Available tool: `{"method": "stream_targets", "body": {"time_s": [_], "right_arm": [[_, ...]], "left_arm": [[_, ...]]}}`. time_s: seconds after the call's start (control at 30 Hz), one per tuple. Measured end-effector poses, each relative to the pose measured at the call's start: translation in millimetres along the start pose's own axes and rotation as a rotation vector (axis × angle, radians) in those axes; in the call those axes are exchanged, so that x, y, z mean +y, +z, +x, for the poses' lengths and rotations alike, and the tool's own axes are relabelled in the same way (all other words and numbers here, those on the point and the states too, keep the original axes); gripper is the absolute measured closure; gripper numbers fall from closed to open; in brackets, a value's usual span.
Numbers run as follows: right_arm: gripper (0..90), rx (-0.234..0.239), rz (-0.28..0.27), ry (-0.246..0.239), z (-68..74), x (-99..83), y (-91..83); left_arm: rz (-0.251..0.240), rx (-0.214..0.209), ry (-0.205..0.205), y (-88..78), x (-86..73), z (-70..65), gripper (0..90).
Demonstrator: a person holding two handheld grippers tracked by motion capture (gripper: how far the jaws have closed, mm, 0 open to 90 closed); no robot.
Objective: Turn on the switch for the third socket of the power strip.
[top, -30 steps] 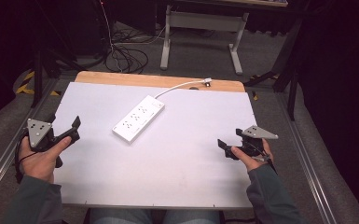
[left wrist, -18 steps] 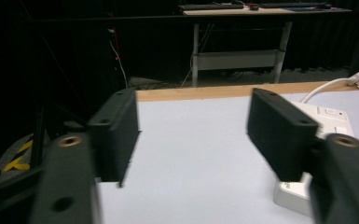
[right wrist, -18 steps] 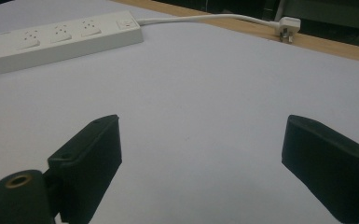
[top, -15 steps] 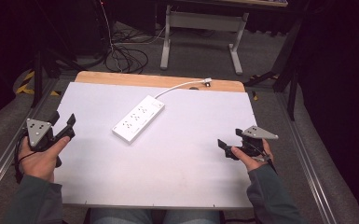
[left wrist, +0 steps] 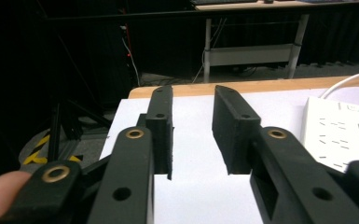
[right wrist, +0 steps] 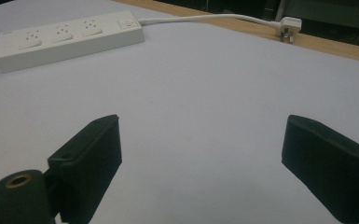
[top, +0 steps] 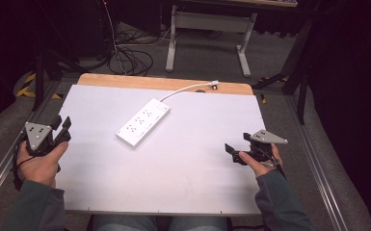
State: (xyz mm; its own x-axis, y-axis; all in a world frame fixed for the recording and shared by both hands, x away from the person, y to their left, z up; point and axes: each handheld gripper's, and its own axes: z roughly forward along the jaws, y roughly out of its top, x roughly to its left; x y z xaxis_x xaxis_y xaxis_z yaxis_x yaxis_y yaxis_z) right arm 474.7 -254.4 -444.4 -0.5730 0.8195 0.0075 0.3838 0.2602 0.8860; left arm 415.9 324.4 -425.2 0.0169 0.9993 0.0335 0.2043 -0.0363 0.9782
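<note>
The white power strip [top: 143, 122] is lying diagonally mid-tabletop [top: 188, 183], between both hands and touching neither. The left hand-held gripper [top: 61, 129] is hovering at the tabletop's left edge, its jaws just narrowing on nothing, a gap remaining. The right hand-held gripper [top: 237, 149] is resting wide open and empty.

A dark room with grey carpet [top: 207, 53], tangled black cables [top: 125, 57] and a metal-legged desk [top: 207, 21] beyond the table

My wooden table [top: 125, 81] is carrying a white sheet [top: 173, 168], and a white plastic power strip [top: 143, 121] is lying on it, its cord's plug [top: 214, 84] resting on bare wood.
</note>
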Motion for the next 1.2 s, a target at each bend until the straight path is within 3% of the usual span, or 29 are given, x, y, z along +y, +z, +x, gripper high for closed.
{"method": "stream_targets", "body": {"time_s": [0.27, 0.6, 1.2], "right_arm": [[12.2, 0.002, 0.001, -0.003, 0.5, 0.0, 0.2], [12.3, 0.004, 0.002, -0.009, 0.9, -0.2, -0.1], [12.3, 0.004, 0.002, -0.017, 2.0, -0.1, 0.0]], "left_arm": [[0.007, 0.028, -0.017, -0.9, 0.9, 3.9, 80.6], [-0.015, 0.015, -0.015, -1.1, 5.8, 0.1, 89.9], [0.006, -0.097, 0.026, 8.0, 10.0, -11.5, 90.0]]}}
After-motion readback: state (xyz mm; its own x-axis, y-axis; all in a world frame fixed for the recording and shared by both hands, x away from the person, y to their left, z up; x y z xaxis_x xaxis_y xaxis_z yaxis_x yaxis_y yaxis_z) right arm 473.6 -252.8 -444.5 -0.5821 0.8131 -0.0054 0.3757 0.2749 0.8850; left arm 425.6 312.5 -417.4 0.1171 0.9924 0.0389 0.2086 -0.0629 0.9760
